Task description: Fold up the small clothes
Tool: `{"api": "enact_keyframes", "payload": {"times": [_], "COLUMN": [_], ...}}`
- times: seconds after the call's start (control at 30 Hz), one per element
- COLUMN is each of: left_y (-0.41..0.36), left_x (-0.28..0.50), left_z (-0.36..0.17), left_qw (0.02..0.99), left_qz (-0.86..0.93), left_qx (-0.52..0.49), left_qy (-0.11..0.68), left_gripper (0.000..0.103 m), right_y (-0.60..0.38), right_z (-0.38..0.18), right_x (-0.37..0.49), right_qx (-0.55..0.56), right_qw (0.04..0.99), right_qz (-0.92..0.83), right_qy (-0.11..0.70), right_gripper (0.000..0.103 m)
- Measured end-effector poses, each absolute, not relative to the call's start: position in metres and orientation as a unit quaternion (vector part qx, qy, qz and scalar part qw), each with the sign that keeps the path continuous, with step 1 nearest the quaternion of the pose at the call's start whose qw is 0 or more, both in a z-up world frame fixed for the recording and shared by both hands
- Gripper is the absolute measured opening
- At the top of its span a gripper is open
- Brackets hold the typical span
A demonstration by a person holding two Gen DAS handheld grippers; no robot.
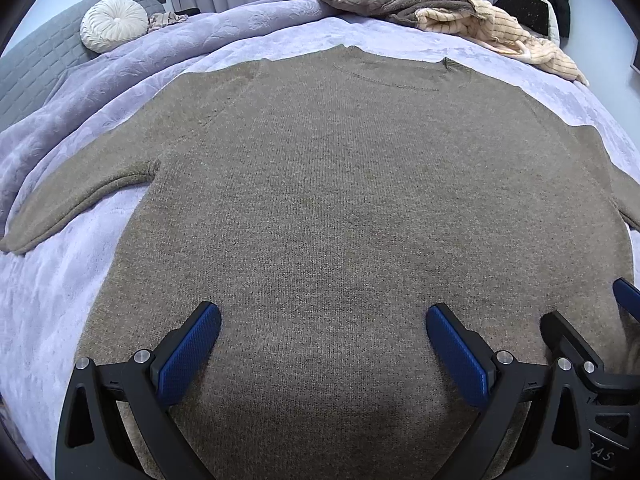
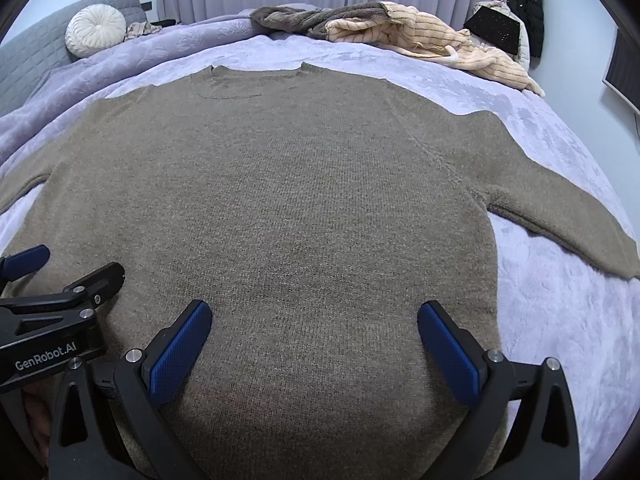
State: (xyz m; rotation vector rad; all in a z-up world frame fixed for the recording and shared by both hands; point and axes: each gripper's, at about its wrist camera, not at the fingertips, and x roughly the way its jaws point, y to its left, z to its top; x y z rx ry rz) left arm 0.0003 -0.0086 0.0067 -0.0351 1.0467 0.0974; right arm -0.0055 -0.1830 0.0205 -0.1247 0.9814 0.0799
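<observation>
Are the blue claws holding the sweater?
No. Both the left gripper and right gripper are open above the sweater, holding nothing.

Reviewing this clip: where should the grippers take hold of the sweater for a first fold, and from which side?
The sweater lies flat, sleeves spread, collar far. Probably best: each gripper pinches its own sleeve near the cuff, coming from the outer side and sliding one finger under the edge, then carries it across the body. Left gripper and right gripper are open.
</observation>
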Motion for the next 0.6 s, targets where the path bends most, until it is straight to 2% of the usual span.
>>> {"api": "enact_keyframes", "payload": {"times": [0.23,0.37,0.6], "left_y": [-0.008,-0.007,-0.024], "left_x": [0.009,0.015,0.037], "left_z": [0.017,0.033,0.062], "left_qw": [0.84,0.837,0.843], "left_qz": [0.03,0.03,0.039], "left_qx": [-0.008,-0.015,-0.01], "left_qy": [0.541,0.547,0.536], "left_gripper": [0.103,0.103,0.103], "right_y": [-0.186,-0.178,-0.201], "right_z": [0.028,0.055,0.081], "right_x": [0.007,0.009,0.036], "right_qx": [-0.074,-0.101,-0.074], "right_qw": [0.845,0.868,0.877], "right_qz": [0.053,0.047,0.041], "right_qy": [0.527,0.484,0.473], "right_gripper": [0.103,0.103,0.103]}}
